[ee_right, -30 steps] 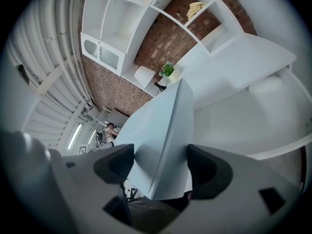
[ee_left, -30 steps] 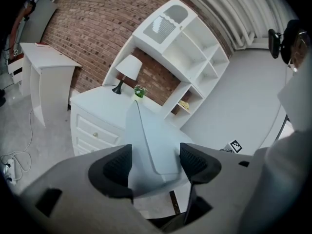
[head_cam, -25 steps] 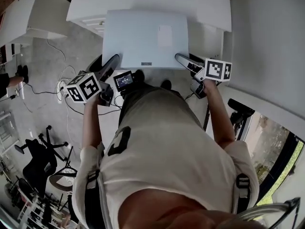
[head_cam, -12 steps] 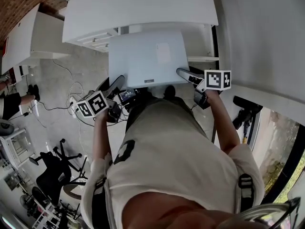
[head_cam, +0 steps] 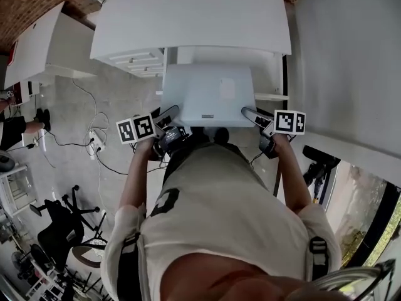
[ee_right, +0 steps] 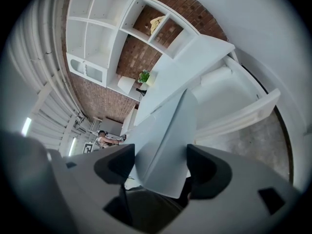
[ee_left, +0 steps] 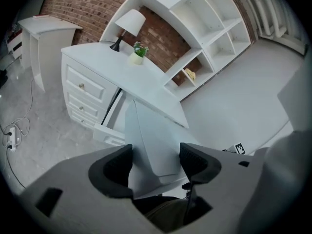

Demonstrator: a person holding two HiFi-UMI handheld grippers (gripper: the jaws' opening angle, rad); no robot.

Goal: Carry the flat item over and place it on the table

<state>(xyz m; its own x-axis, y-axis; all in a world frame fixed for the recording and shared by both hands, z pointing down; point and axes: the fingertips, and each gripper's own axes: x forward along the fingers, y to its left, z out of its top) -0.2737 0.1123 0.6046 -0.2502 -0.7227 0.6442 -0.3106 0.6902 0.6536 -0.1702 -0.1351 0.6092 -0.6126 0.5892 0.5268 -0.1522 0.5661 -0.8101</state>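
Observation:
The flat item [head_cam: 207,93] is a pale grey rectangular panel held level in the air in front of the person. Its far edge reaches the near edge of the white table [head_cam: 188,24]. My left gripper [head_cam: 168,115] is shut on its near left corner and my right gripper [head_cam: 254,115] on its near right corner. In the left gripper view the panel [ee_left: 151,140] runs edge-on between the dark pads [ee_left: 114,169] of that gripper [ee_left: 156,162]. The right gripper view shows the panel [ee_right: 168,135] the same way in that gripper [ee_right: 158,165], with the table [ee_right: 190,62] beyond.
A lamp [ee_left: 130,23] and a small potted plant [ee_left: 138,52] stand on the table, which has drawers [ee_left: 83,94] on its left. White shelves [ee_left: 204,38] rise behind. Cables and a power strip [head_cam: 94,140] lie on the floor; an office chair [head_cam: 56,231] stands at lower left.
Both grippers and the panel have moved forward toward the table, which now lies closer. The left gripper has come inward, toward the panel's near corner.

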